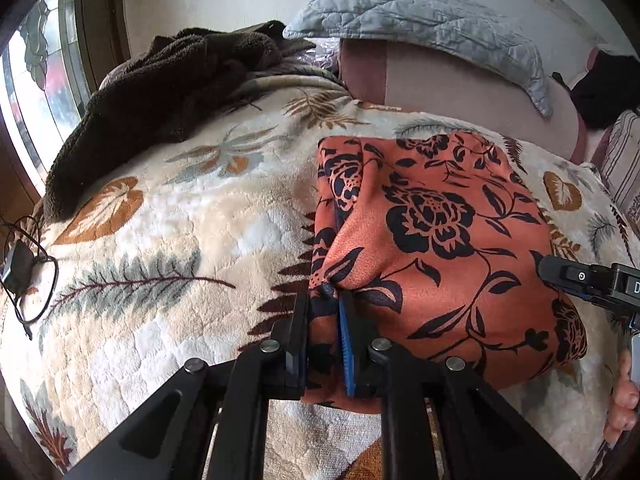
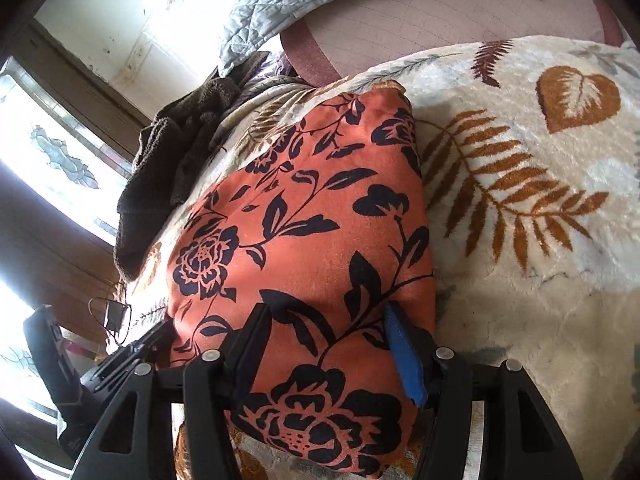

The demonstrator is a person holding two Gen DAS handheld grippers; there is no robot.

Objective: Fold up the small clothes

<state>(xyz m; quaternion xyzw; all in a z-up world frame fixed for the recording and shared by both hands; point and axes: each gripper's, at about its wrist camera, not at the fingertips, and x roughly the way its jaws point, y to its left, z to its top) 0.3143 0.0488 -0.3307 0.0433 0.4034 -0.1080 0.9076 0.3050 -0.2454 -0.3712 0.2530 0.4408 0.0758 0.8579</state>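
Surface: cream leaf-print blanket (image 1: 168,216) on bed; window (image 1: 36,92) left, wall behind. Brown towel (image 1: 160,92) and grey quilt (image 1: 420,24) at far edge. Folded orange garment (image 1: 440,240) lies centre. Left gripper (image 1: 324,300) clamped on garment's near-left edge. Right gripper (image 2: 328,312) jaws spread wide, straddling near edge, gripping nothing. Bare blanket left and right of garment.

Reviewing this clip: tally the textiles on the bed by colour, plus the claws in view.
Orange with black flowers: 1, the folded garment
Dark brown: 1, the fleece heap
Grey-blue: 1, the quilted cover
Cream with leaves: 1, the blanket
Claws: 2, left claw and right claw
Total: 6
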